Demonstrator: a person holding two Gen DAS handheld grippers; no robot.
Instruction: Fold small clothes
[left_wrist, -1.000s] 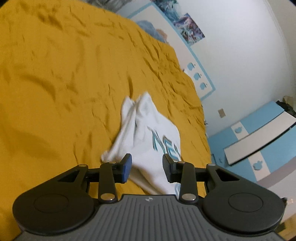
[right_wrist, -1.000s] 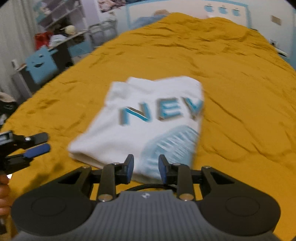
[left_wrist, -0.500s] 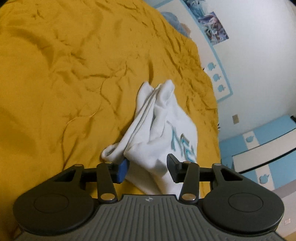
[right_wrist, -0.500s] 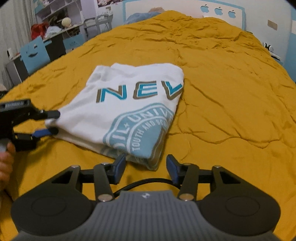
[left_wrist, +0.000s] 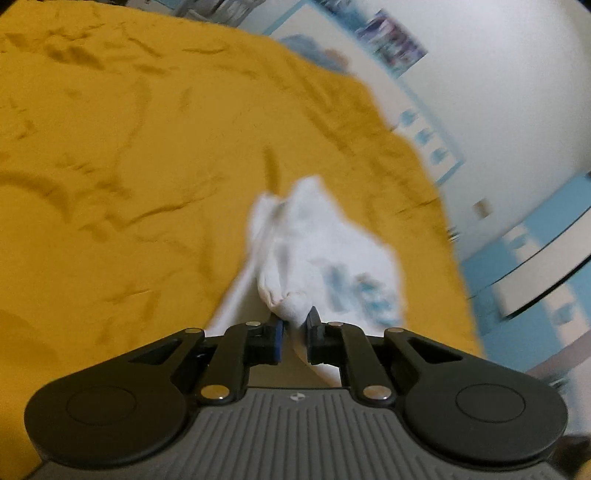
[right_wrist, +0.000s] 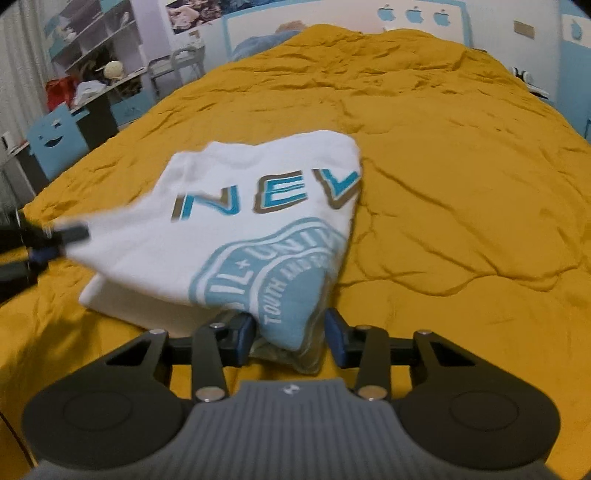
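A white T-shirt with blue "NEV" lettering and a round blue print lies folded on the yellow bedspread. My right gripper sits at its near corner; the jaws are closing with that printed corner between them, and a gap still shows on the right side. In the left wrist view the T-shirt is blurred. My left gripper is closing, its pads pinching a bunched white corner. The left gripper also shows at the shirt's left edge in the right wrist view.
The yellow bedspread spreads wide around the shirt. A blue chair, a desk and cluttered shelves stand beyond the bed's left side. A blue pillow lies at the headboard. Blue-and-white panels line the wall.
My left gripper's jaws have closed onto the shirt's corner, which now bunches up between the pads. My right gripper sank toward the near corner, which now lies between its jaws.
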